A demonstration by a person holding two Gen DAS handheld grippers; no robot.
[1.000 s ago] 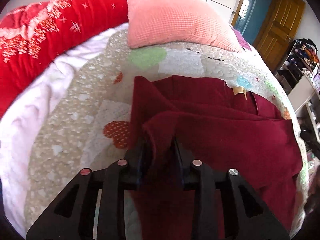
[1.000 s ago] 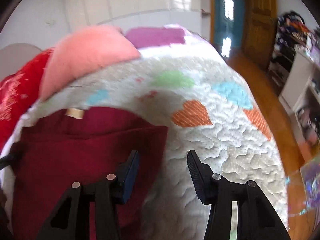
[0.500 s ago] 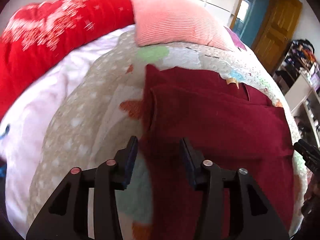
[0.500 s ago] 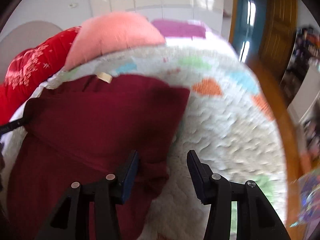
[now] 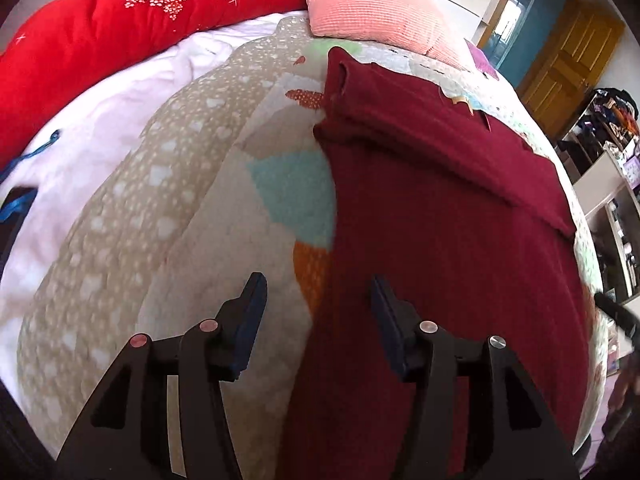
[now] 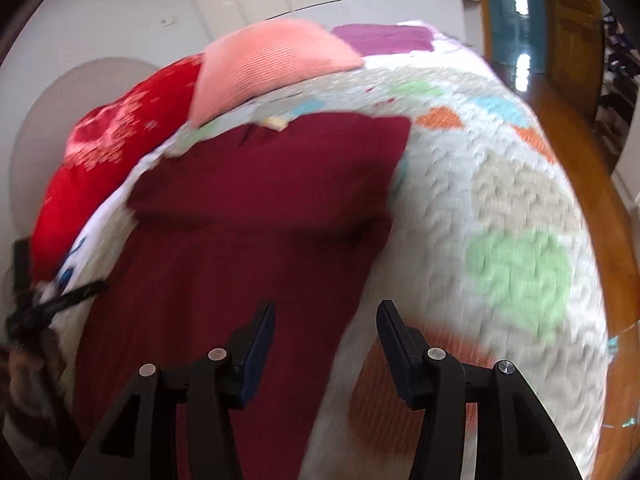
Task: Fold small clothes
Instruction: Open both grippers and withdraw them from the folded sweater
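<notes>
A dark red garment (image 5: 432,240) lies flat on the quilted bed cover, its far part folded over into a thicker band; it also shows in the right wrist view (image 6: 248,232). My left gripper (image 5: 318,300) is open and empty, hovering over the garment's left edge near its lower part. My right gripper (image 6: 326,328) is open and empty over the garment's right edge. The tip of the other gripper shows at the far right of the left view (image 5: 616,312) and at the far left of the right view (image 6: 60,300).
A pink pillow (image 5: 372,4) and a red blanket (image 5: 120,20) lie at the head of the bed. White bedding (image 5: 100,120) lies left of the quilt (image 5: 240,200). Wooden floor (image 6: 580,160), a door and shelves are to the right.
My left gripper let go of the garment fold, opened, and pulled back toward the near end. My right gripper, open throughout, also drew back along the garment's right edge.
</notes>
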